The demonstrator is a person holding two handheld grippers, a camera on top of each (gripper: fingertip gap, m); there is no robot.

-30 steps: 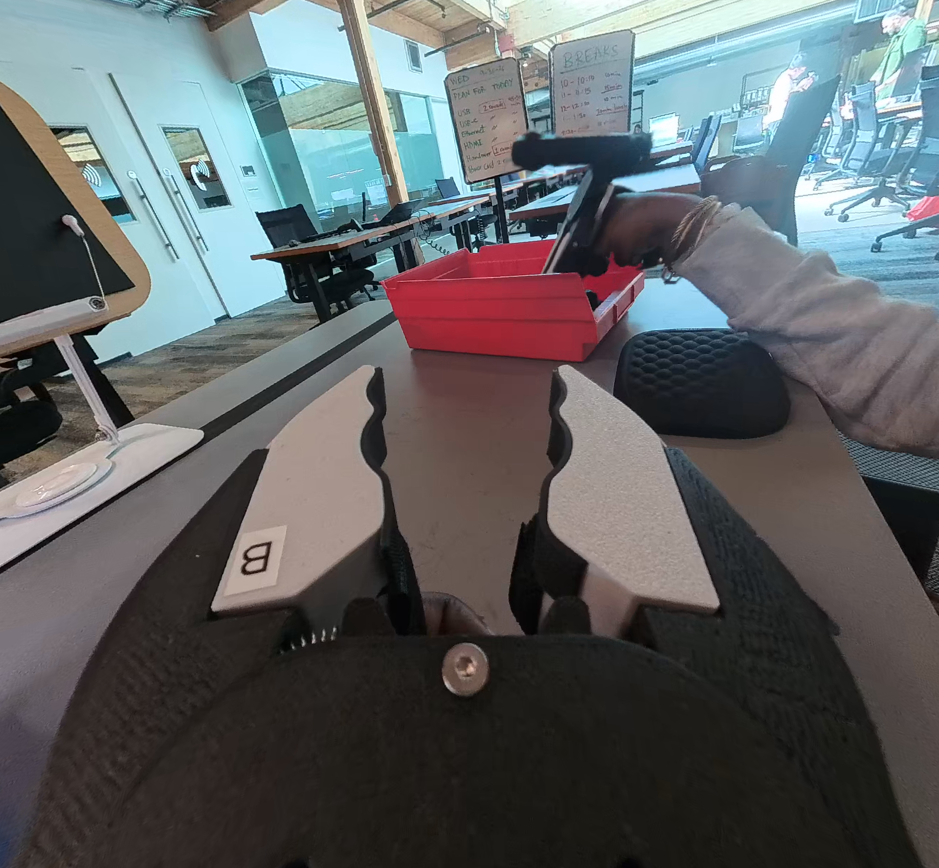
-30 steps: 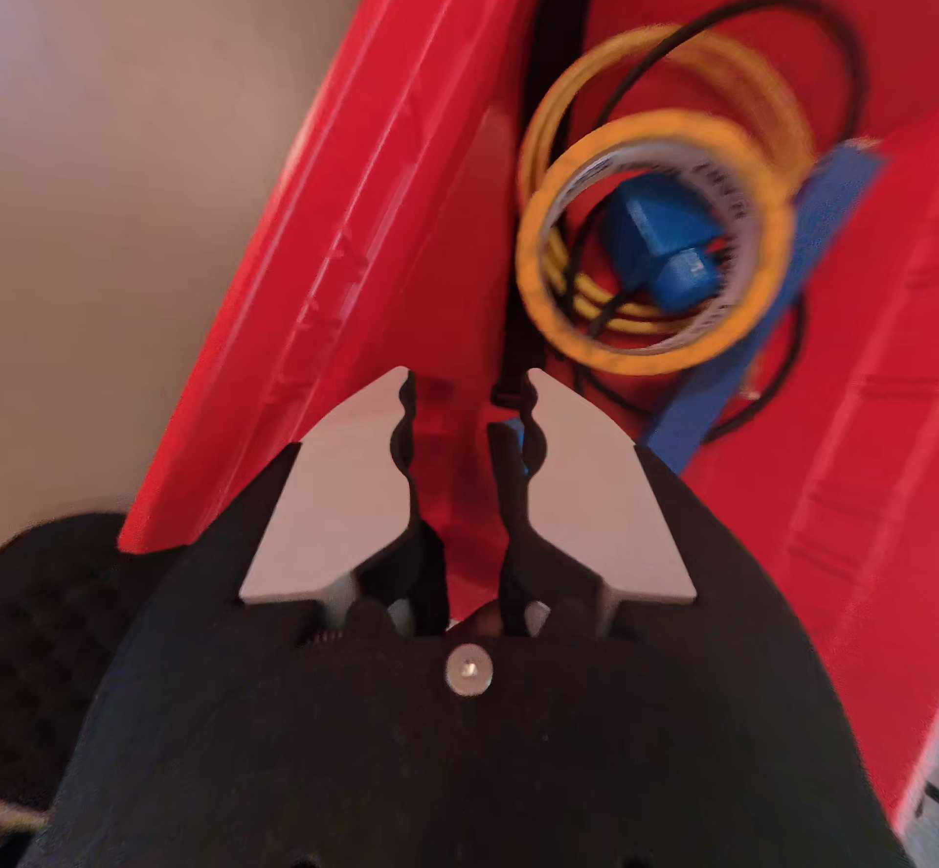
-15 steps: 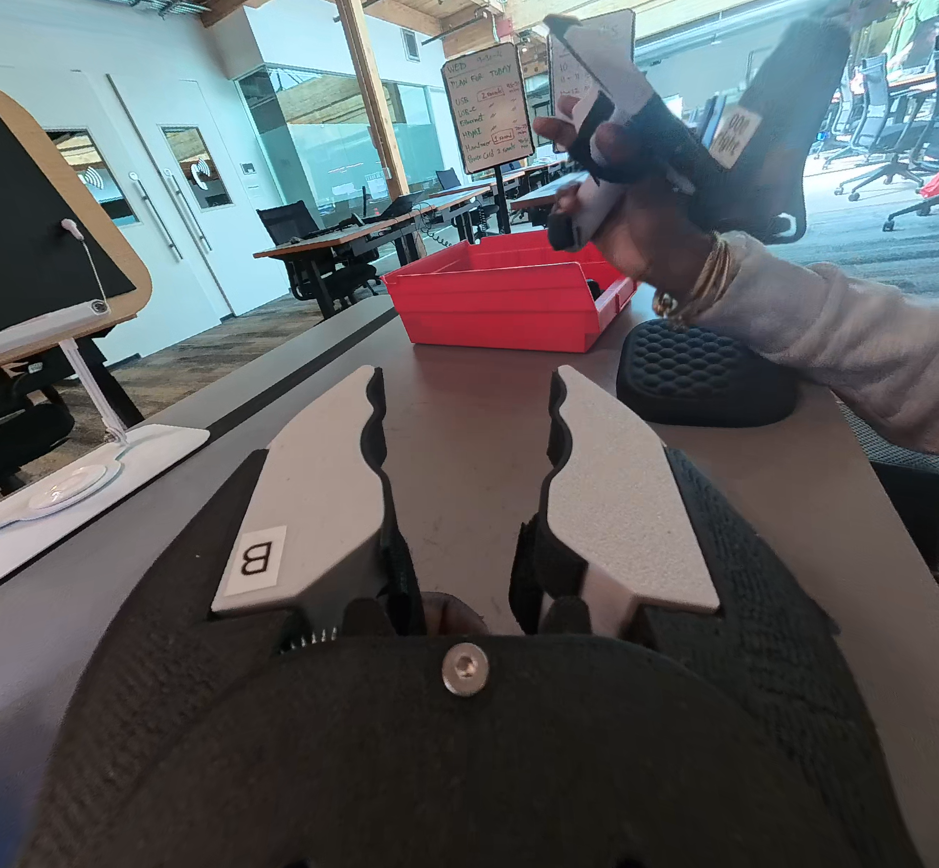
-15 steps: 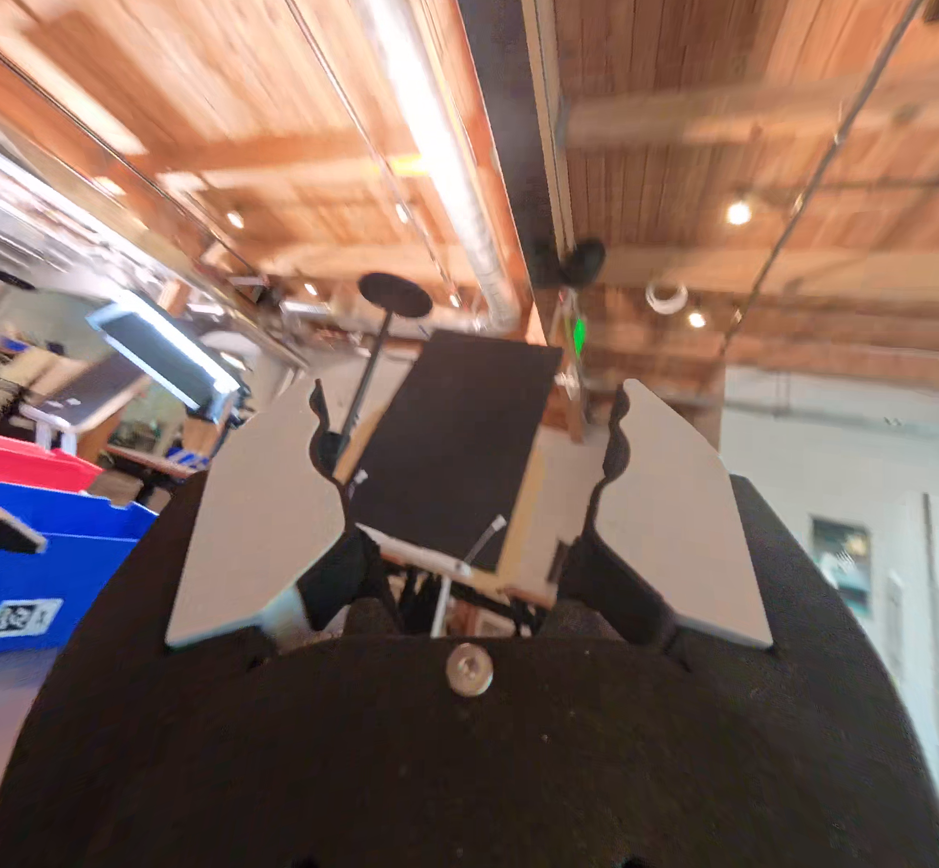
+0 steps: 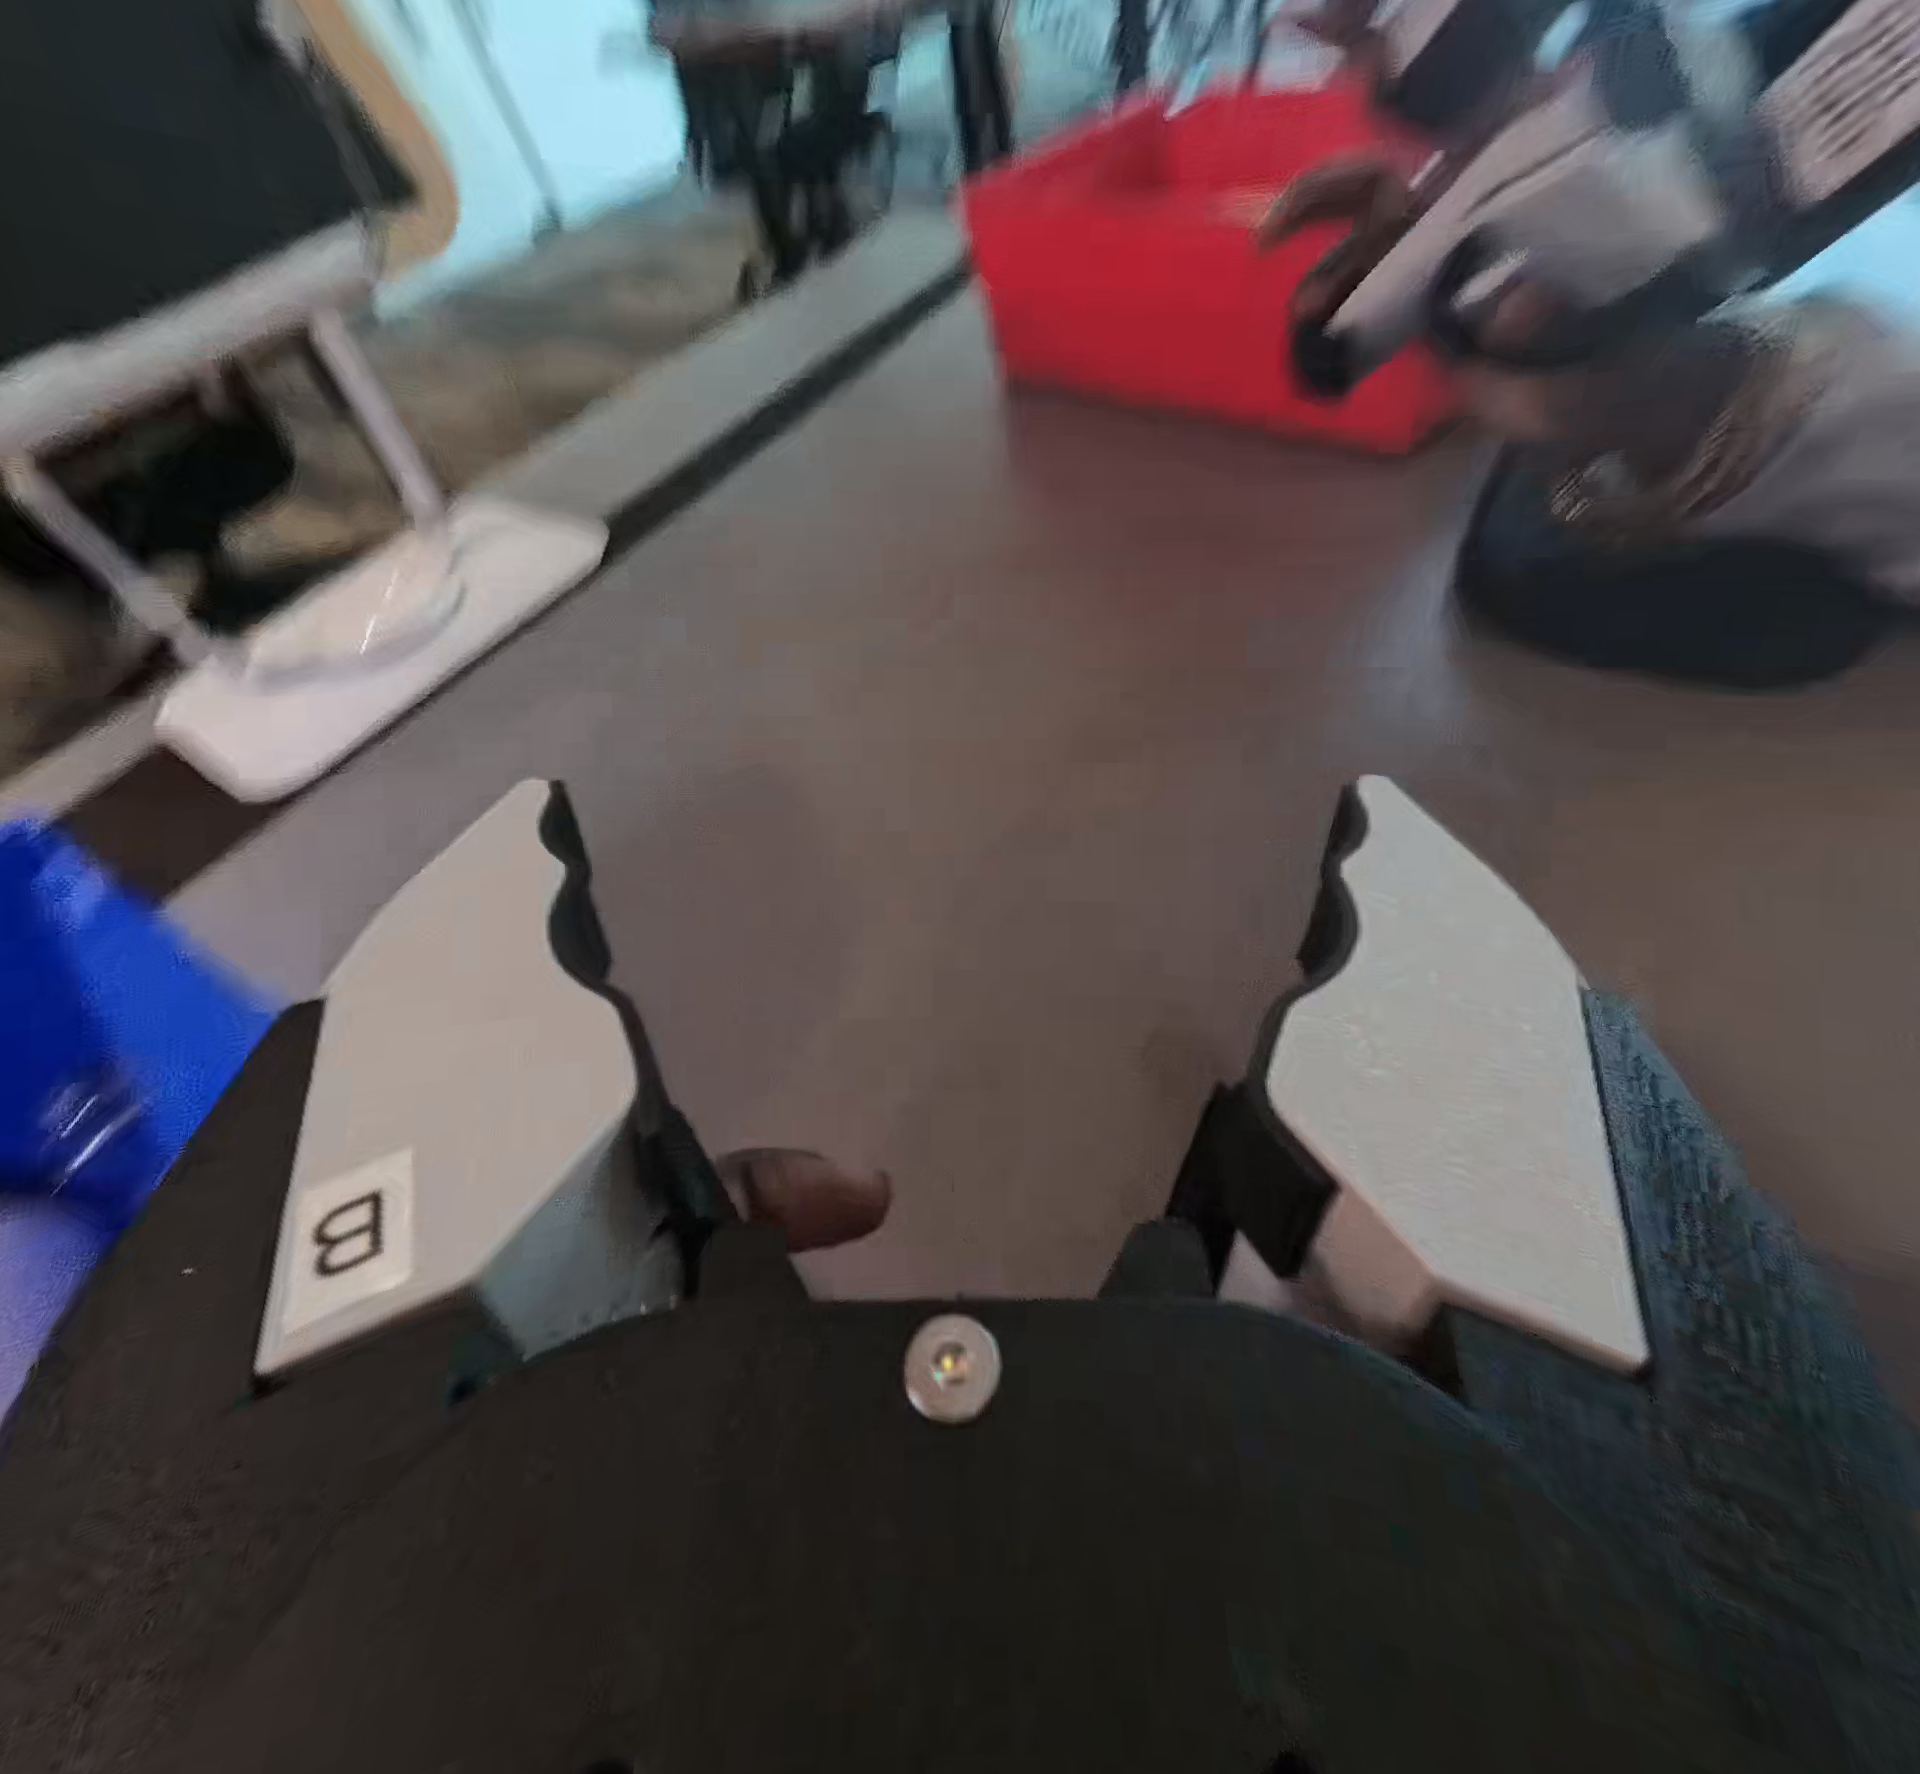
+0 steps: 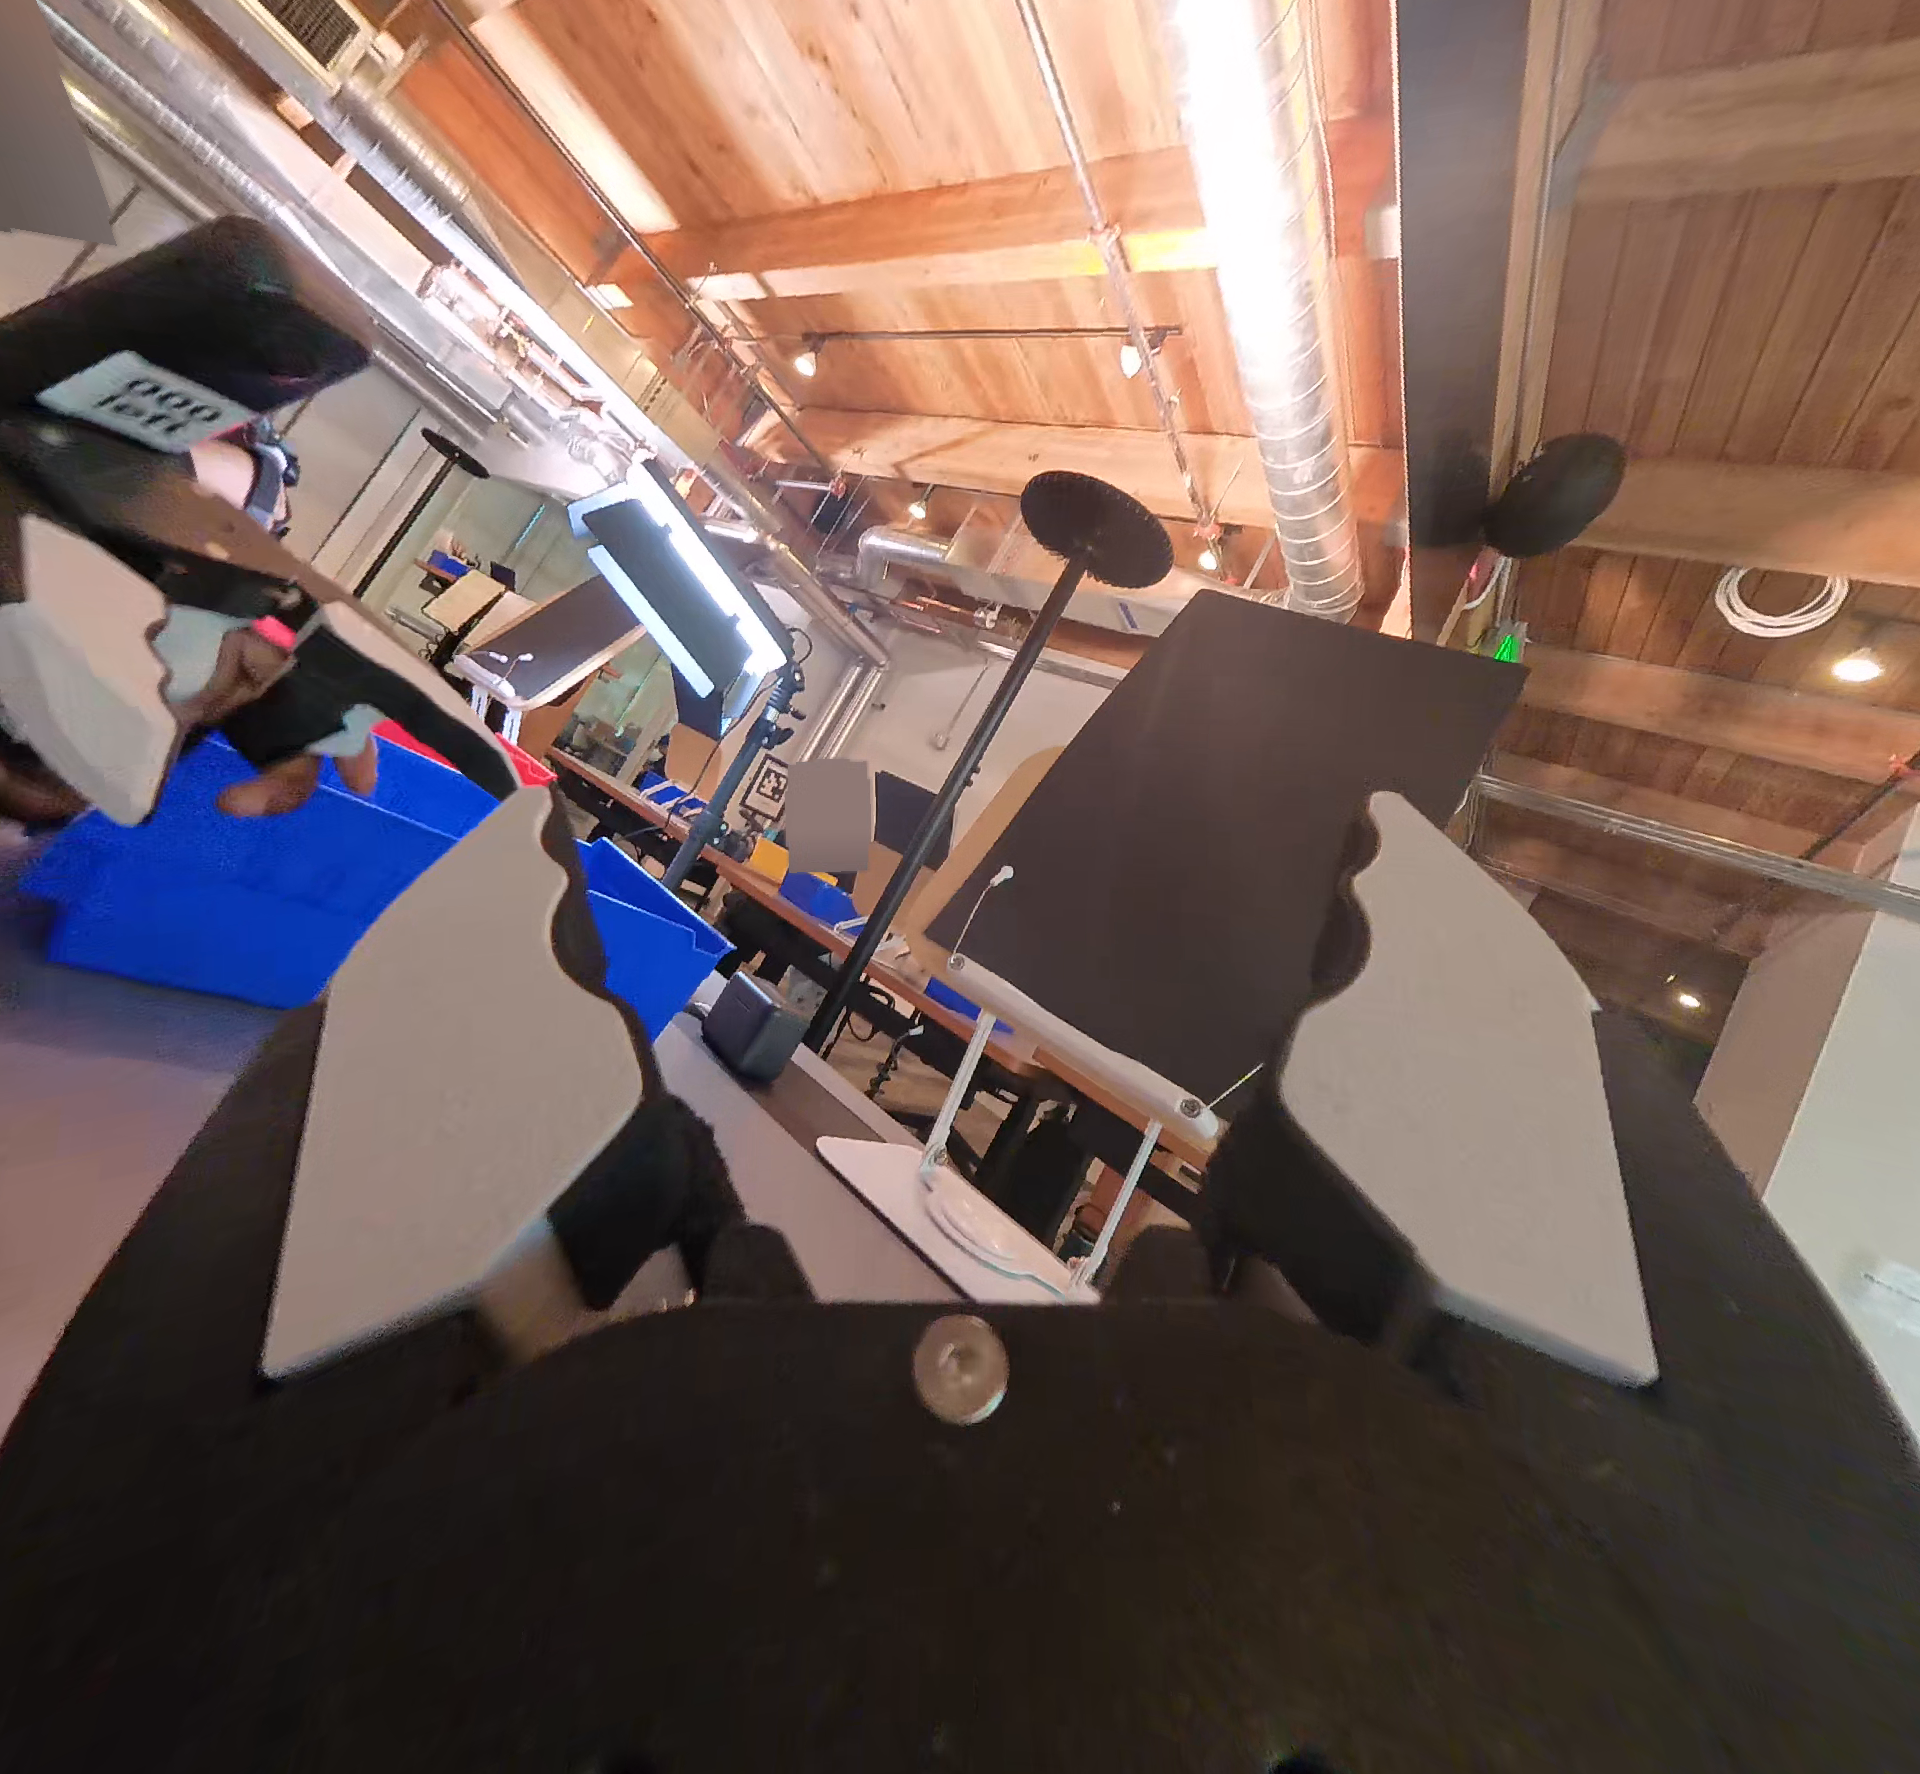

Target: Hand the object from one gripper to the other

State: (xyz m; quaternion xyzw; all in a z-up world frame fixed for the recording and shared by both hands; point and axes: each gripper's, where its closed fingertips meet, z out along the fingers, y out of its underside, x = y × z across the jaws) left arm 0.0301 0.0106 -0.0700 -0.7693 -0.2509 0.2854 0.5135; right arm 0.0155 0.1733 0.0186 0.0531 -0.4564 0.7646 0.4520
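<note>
My left gripper [image 5: 951, 789] is open wide and empty, low over the grey table [image 5: 987, 581]; its view is blurred by motion. My right gripper [image 6: 961, 799] is open wide and empty, tilted up toward the ceiling. In the left wrist view it shows at the upper right [image 5: 1496, 259], held by a hand in front of the red bin [image 5: 1143, 290]. The left gripper shows at the left edge of the right wrist view [image 6: 104, 675], over a blue bin [image 6: 260, 883]. The inside of the red bin is hidden. No object is in either gripper.
A blue bin [image 5: 83, 997] is at the left edge. A white stand base [image 5: 364, 633] carries a black board [image 6: 1195, 841] at the table's far side. A black cushioned pad [image 5: 1662, 602] lies by the red bin. A small dark box [image 6: 753, 1023] sits near the table edge.
The right gripper left the red bin, opened wide and tilted upward, holding nothing. The left gripper opened wider and swung, bringing the blue bin into its view.
</note>
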